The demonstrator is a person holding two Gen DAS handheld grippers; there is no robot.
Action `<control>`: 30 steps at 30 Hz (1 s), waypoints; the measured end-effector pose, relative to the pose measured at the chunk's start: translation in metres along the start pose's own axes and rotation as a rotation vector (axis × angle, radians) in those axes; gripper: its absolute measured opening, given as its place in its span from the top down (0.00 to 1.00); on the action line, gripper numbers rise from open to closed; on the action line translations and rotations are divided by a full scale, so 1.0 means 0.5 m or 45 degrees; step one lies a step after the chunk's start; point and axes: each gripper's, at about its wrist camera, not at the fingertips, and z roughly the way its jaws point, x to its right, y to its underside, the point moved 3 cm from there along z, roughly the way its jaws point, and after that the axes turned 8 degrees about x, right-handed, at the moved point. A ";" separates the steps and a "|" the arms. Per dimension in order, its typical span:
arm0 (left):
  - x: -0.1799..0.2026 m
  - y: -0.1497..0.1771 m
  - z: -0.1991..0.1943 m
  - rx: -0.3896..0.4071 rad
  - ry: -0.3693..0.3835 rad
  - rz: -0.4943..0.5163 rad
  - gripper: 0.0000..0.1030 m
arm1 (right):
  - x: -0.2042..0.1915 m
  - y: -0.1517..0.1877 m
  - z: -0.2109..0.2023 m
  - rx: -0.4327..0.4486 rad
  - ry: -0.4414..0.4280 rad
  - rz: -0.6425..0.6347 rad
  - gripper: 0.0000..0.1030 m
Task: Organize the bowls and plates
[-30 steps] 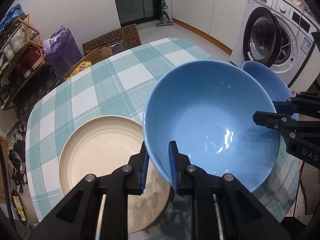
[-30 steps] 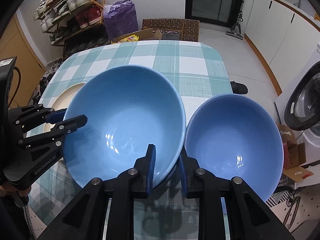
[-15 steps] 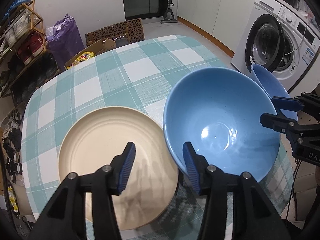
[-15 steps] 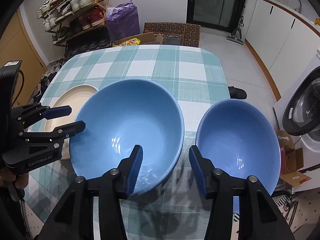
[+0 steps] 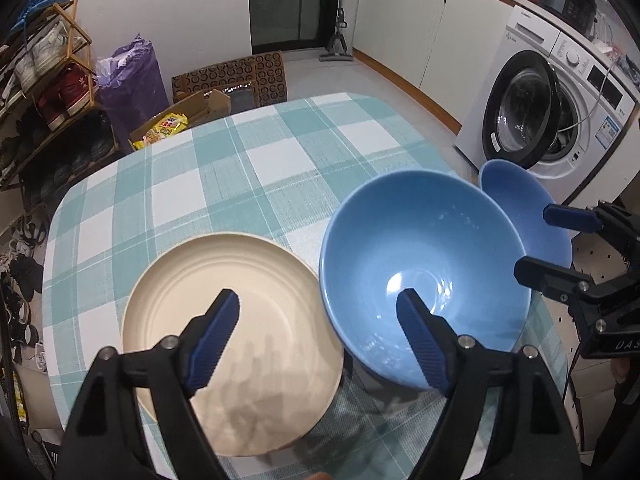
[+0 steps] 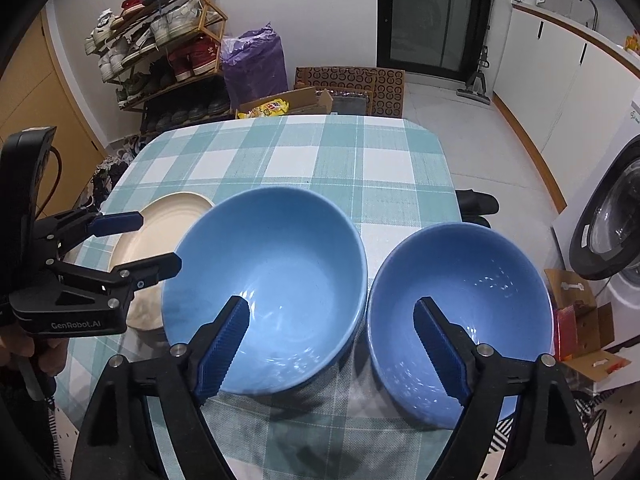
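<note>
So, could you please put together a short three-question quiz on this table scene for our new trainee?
1. True or false: the large blue bowl is stacked inside the cream plate.
2. Multiple choice: what is the left gripper holding? A) the cream plate B) the large blue bowl C) nothing
3. Fill in: in the right wrist view, the smaller blue bowl sits to the ____ of the large blue bowl.

Key
1. False: the bowl rests on the checked tablecloth beside the plate.
2. C: its jaws have just been opening and grip nothing; the right gripper likewise.
3. Right.
</note>
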 end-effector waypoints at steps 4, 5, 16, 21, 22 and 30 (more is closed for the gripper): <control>0.006 -0.011 -0.008 0.013 0.009 0.002 0.20 | 0.000 0.000 -0.007 0.011 -0.008 -0.005 0.16; 0.009 -0.013 -0.010 0.018 0.010 0.006 0.19 | 0.000 0.000 -0.011 0.014 -0.008 -0.006 0.16; 0.082 -0.070 -0.020 0.067 0.060 0.080 0.06 | 0.059 -0.014 -0.086 0.090 0.005 0.047 0.16; 0.135 -0.097 -0.008 0.066 0.112 0.129 0.00 | 0.129 -0.015 -0.122 0.113 0.049 0.123 0.15; 0.144 -0.101 -0.006 0.064 0.120 0.138 0.00 | 0.141 -0.013 -0.126 0.113 0.056 0.136 0.15; 0.233 -0.141 0.032 0.032 0.157 0.235 0.00 | 0.233 0.017 -0.133 0.087 0.098 0.247 0.15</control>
